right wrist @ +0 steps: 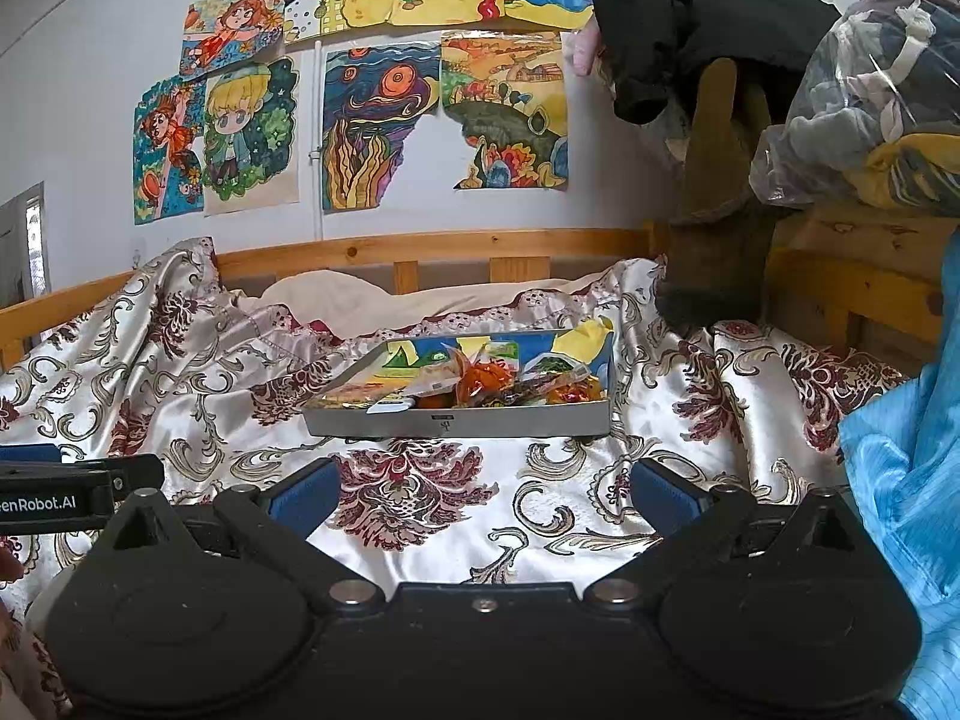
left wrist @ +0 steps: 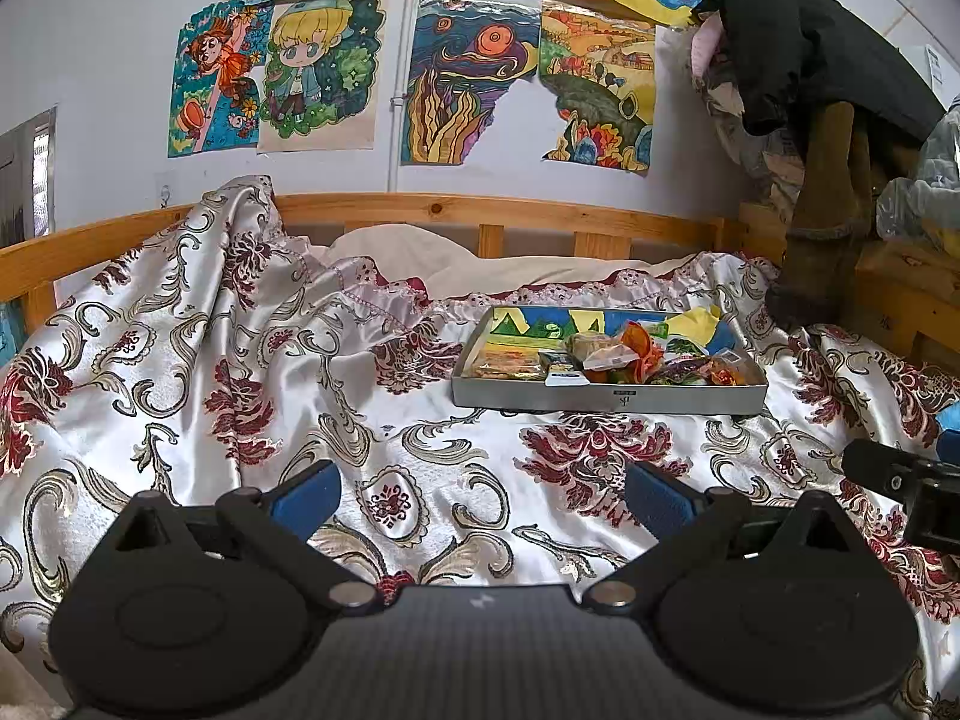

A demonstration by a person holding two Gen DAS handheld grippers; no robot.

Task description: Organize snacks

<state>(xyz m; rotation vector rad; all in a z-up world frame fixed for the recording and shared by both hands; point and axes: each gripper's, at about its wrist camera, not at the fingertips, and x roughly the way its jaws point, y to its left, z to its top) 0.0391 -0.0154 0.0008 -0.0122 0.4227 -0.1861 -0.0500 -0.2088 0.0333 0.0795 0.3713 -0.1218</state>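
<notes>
A shallow grey box (left wrist: 606,399) with a colourful painted inside lies on the bed, holding several wrapped snacks (left wrist: 636,354) piled toward its right half. It also shows in the right wrist view (right wrist: 456,423) with the snacks (right wrist: 486,381) inside. My left gripper (left wrist: 483,495) is open and empty, low over the bedspread, well short of the box. My right gripper (right wrist: 483,492) is open and empty, also short of the box. Each gripper shows at the edge of the other's view: the right gripper (left wrist: 900,480) and the left gripper (right wrist: 78,492).
A satin bedspread (left wrist: 240,372) with red and gold patterns covers the bed in folds. A wooden bed rail (left wrist: 480,213) runs behind. Dark clothes and a wooden post (left wrist: 822,192) stand at the right. Blue fabric (right wrist: 906,480) hangs at far right. Drawings cover the wall.
</notes>
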